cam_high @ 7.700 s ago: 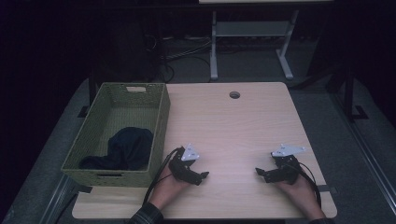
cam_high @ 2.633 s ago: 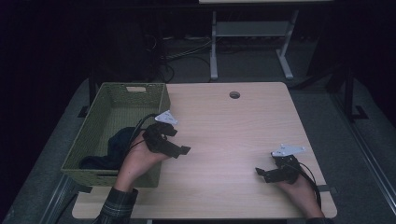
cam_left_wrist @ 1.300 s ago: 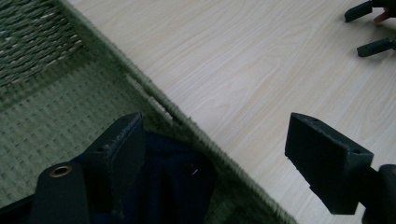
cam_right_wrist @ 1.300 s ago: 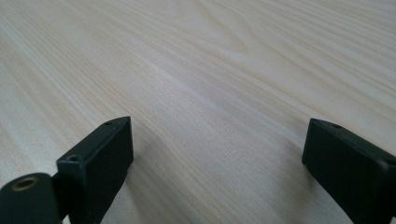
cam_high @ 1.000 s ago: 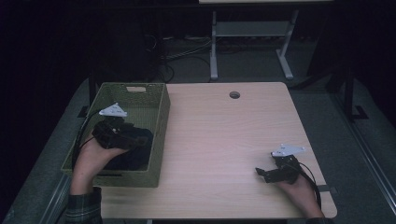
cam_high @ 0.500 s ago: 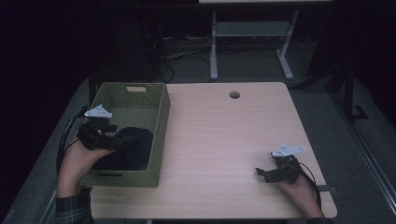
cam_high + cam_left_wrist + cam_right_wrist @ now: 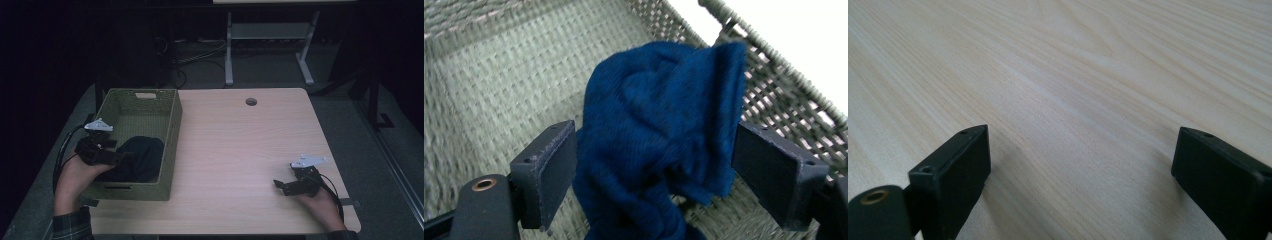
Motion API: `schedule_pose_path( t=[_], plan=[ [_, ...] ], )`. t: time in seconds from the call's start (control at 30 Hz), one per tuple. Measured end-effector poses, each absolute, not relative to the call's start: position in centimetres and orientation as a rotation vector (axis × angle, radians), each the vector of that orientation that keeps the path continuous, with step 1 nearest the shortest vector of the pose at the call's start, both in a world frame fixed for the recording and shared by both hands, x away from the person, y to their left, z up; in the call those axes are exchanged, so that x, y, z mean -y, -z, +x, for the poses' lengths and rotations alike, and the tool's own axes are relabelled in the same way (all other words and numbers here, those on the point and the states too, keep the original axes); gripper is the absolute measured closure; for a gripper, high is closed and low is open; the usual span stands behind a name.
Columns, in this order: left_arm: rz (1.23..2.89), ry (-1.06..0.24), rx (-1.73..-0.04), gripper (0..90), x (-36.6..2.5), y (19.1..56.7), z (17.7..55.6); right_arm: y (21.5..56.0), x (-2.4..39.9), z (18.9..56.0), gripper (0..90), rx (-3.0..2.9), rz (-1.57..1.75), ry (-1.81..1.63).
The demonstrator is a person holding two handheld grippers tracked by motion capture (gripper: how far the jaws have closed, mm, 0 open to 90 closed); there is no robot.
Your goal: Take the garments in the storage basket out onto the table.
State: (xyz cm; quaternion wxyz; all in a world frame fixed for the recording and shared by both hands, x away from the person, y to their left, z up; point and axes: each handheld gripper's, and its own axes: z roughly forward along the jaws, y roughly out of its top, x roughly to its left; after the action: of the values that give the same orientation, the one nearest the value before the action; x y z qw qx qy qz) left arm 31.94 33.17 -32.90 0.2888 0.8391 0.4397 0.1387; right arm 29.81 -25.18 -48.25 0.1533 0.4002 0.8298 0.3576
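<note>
left gripper (image 7: 651, 165) spread wide around bunched dark blue cloth (image 7: 659, 130), not yet pinching. cloth in near end of green woven basket (image 7: 170, 130), against its wall. likely soft, light, floppy; best pinched at raised fold. right gripper (image 7: 292, 186) spread, idle on table (image 7: 240, 150).

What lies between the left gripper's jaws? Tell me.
The blue cloth, bunched in the woven basket, sits between the open left gripper jaws, seen in the left gripper view.
</note>
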Motion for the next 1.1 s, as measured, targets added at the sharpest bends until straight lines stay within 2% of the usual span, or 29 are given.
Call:
schedule_pose_path(
  t=[0.47, 0.63, 1.1],
  plan=[
    [2.308, -0.288, -1.241, 17.6, -34.3, 35.2, 32.6, 48.2, 25.2, 29.8, 8.4, -2.379, 1.148, -1.025],
    [2.337, -0.235, -1.214, 16.3, -33.8, 36.0, 33.0, 48.2, 25.2, 29.8, 8.5, -2.379, 1.148, -1.025],
    [2.464, -0.194, -1.216, 15.8, -31.6, 37.7, 34.3, 48.2, 25.1, 29.8, 8.4, -2.378, 1.159, -1.029]
  ],
)
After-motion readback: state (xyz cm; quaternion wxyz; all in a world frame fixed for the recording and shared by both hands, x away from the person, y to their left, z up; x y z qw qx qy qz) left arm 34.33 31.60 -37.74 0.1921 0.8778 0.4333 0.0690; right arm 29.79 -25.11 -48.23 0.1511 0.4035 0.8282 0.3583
